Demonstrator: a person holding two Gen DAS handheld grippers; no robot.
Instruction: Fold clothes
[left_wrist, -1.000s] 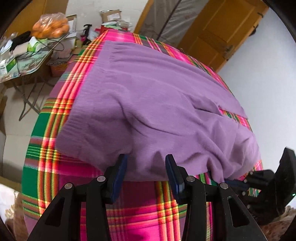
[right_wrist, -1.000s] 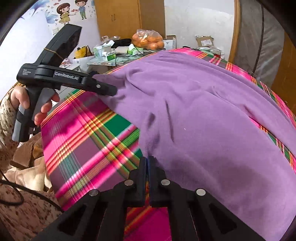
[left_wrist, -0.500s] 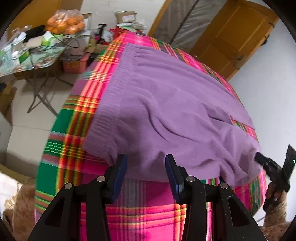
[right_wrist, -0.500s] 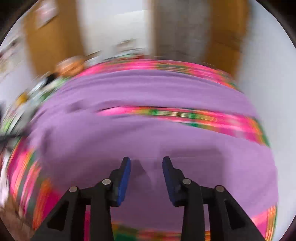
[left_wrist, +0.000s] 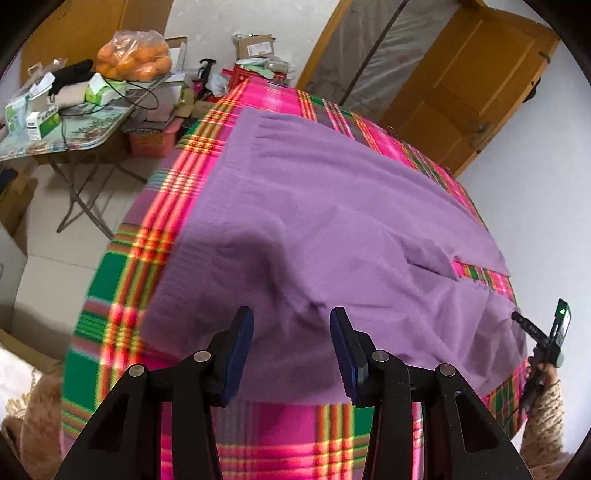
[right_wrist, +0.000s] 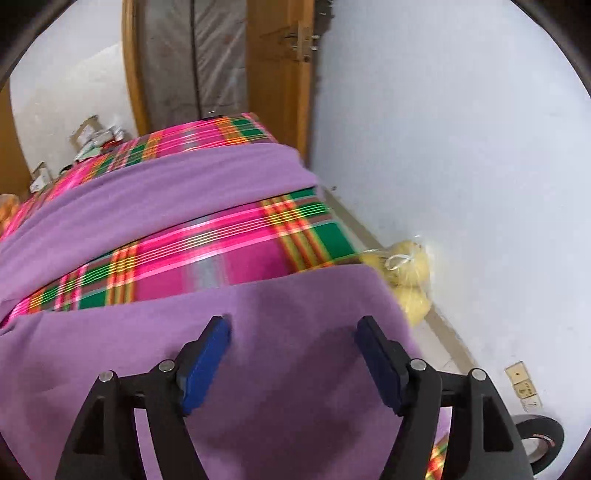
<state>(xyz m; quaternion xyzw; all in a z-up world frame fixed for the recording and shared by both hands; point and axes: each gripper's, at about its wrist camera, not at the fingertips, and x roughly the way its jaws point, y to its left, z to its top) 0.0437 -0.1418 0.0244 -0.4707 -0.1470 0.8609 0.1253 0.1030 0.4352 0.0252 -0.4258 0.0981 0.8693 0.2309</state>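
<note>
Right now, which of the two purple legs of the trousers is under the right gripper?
The near leg, this side of the bare plaid strip; the right gripper, opening, hangs over it. The far leg lies beyond.

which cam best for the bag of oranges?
Left wrist: the bag of oranges sits sharp and whole on the cluttered folding table. Right wrist shows only a blurred orange sliver at its left edge.

Soft daylight, fisheye warp, slight blur
</note>
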